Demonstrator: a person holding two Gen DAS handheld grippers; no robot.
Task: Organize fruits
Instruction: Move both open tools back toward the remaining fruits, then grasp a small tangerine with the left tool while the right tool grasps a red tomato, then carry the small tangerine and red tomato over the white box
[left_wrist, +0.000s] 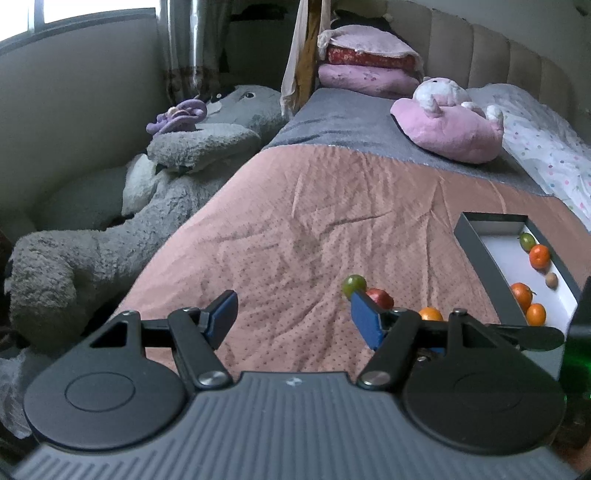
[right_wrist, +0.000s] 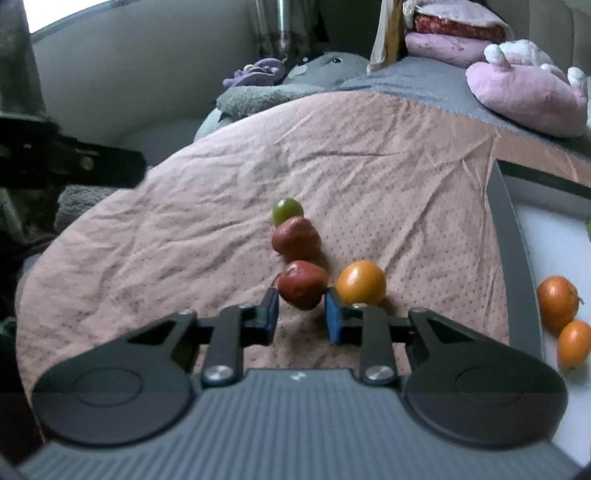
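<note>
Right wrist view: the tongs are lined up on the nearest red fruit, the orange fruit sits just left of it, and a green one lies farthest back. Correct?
Not quite. The orange fruit sits just right of the nearest red fruit, not left, as the right wrist view shows. The rest holds: the right tongs are lined up on that red fruit, and the green one lies farthest back.

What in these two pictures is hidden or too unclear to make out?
- Left wrist view: the orange on the bedspread is half hidden behind the left gripper.
- Left wrist view: a small tan thing in the box is too small to name.
- Right wrist view: the box runs off the right edge, so its contents are cut off.
- Right wrist view: whether the right gripper touches the near red fruit is unclear.
</note>
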